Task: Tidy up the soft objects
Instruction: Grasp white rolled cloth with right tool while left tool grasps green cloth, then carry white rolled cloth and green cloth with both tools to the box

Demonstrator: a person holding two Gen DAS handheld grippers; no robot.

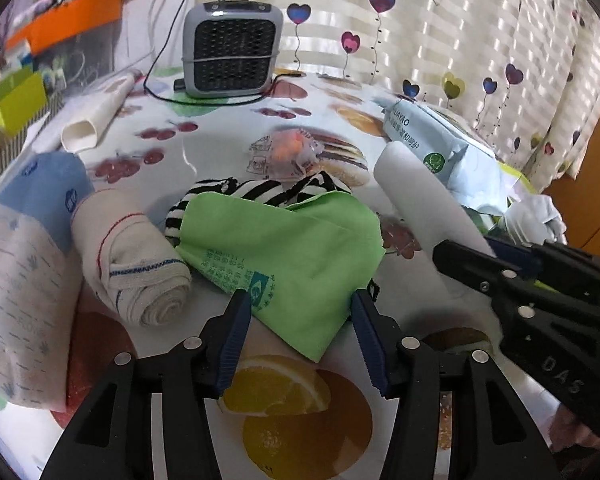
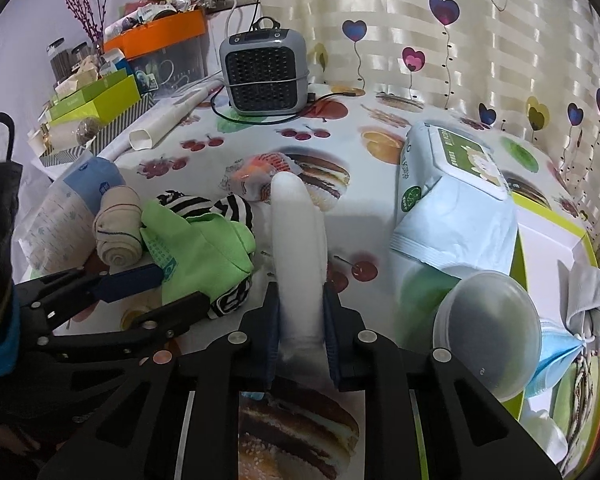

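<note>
My left gripper (image 1: 300,304) is open, its fingertips on either side of the near end of a green cloth (image 1: 284,248) that lies on the table over a black-and-white striped cloth (image 1: 260,190). A rolled beige bandage (image 1: 136,260) lies just left of it. My right gripper (image 2: 300,300) is shut on a long white foam pad (image 2: 298,240), held up above the table; the pad also shows in the left wrist view (image 1: 424,200). The green cloth (image 2: 204,248), the bandage (image 2: 118,226) and my left gripper (image 2: 172,284) show at the left of the right wrist view.
A pale blue wipes pack (image 2: 456,208) rests on a green-rimmed tray (image 2: 548,216) at the right, with a clear plastic lid (image 2: 488,320), a face mask (image 2: 556,356) and a white glove (image 2: 584,292). A grey heater (image 1: 230,52), a white tube (image 1: 96,120), a tissue pack (image 1: 24,272) and an orange-filled bag (image 1: 296,148) stand around.
</note>
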